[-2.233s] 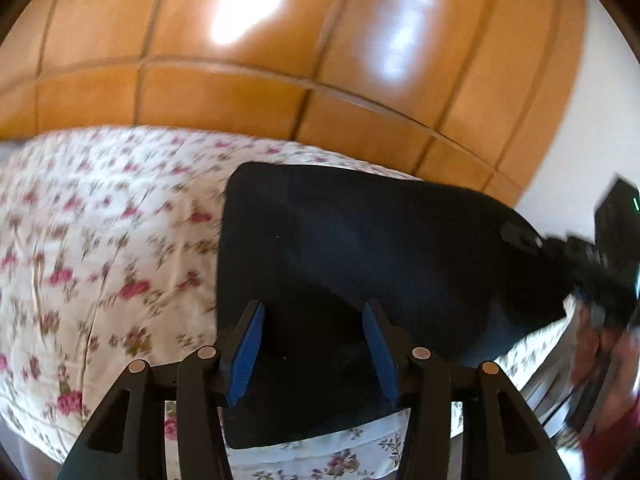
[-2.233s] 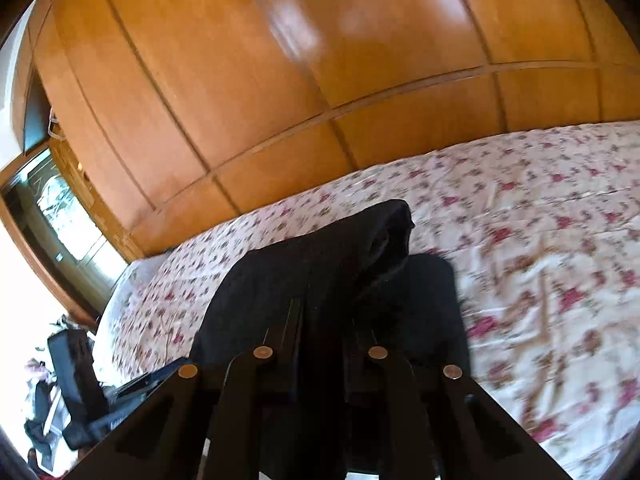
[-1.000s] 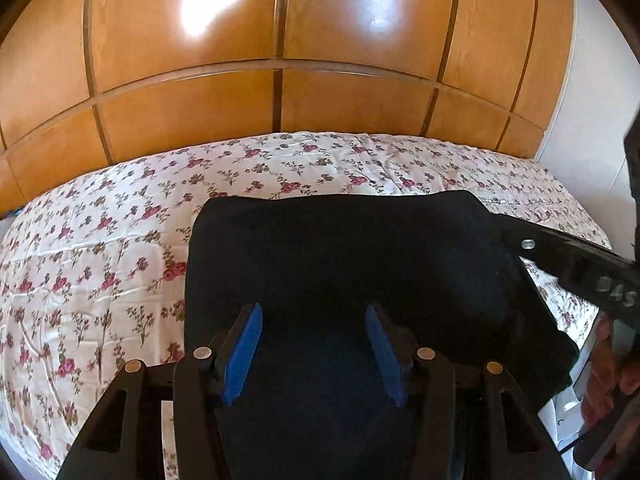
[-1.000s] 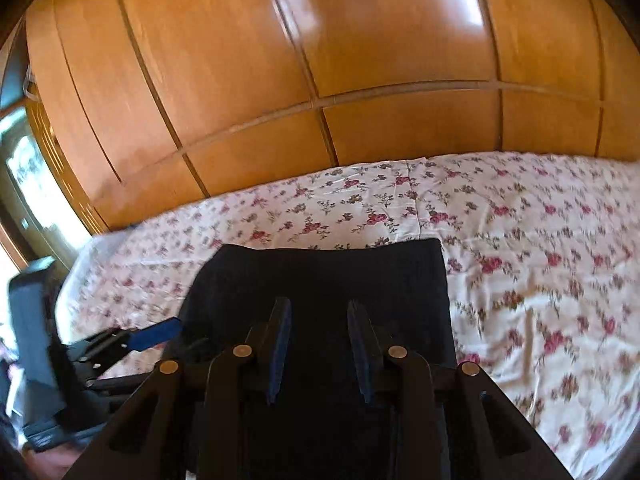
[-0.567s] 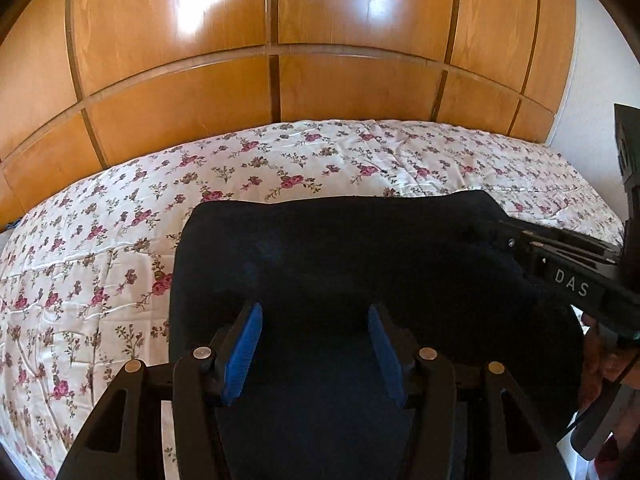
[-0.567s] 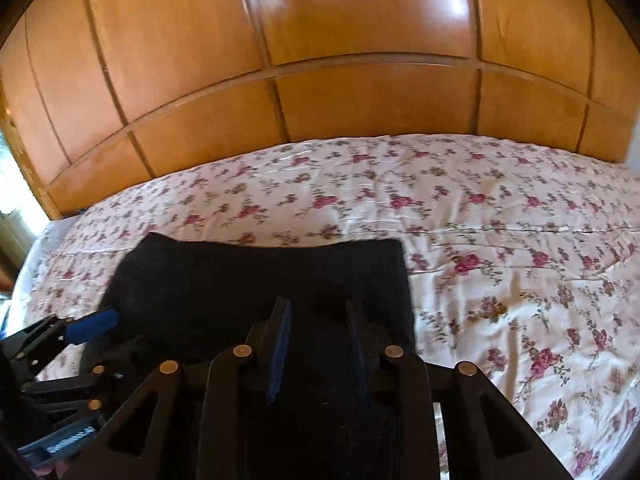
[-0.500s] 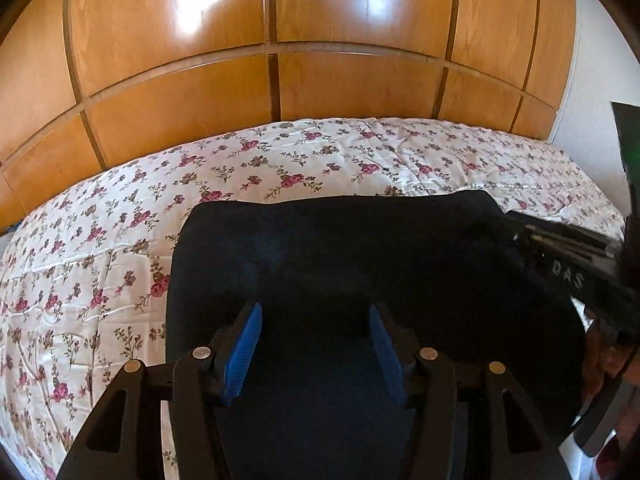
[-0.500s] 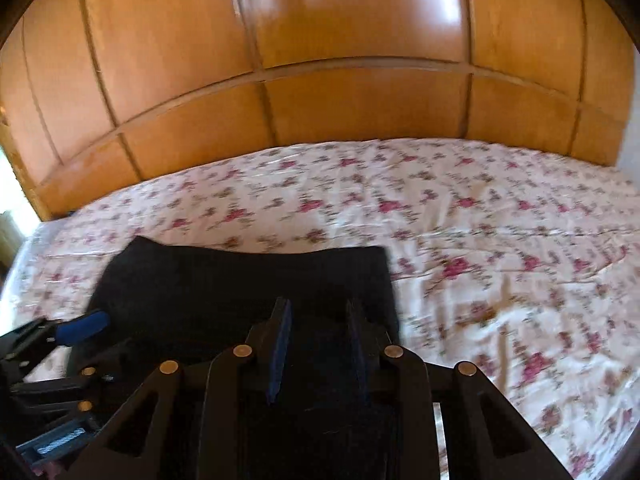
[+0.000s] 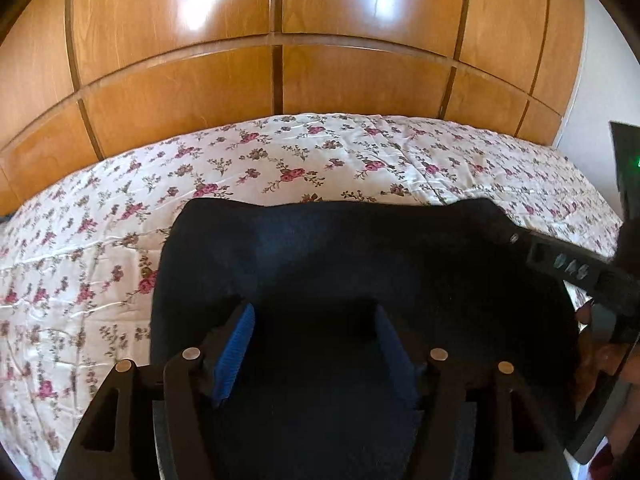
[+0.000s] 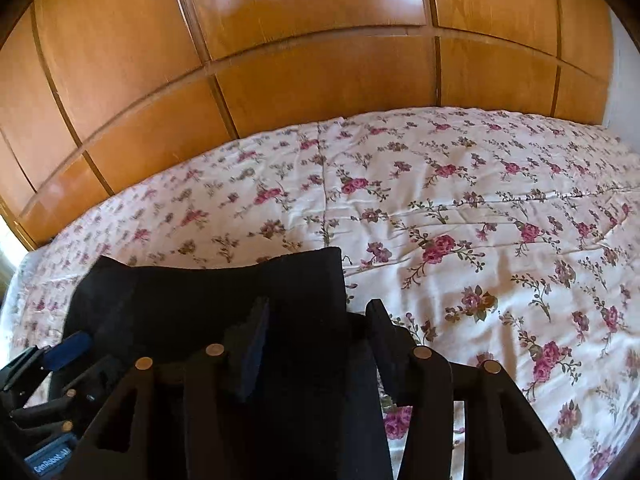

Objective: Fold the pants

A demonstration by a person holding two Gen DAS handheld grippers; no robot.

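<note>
One folded pair of dark navy fabric pants (image 9: 360,264) lies flat on the floral-print bed (image 9: 100,240), beneath and ahead of two tools. The left tool (image 9: 314,344) is spread; the right tool (image 10: 320,332) is spread too, over the pants' right edge.

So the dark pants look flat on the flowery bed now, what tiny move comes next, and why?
Probably lift both grippers back and clear. The pants lie as a flat dark rectangle on the bedspread. The left gripper and the right gripper both stand open over the near edge, holding nothing, so this fold seems laid down.
</note>
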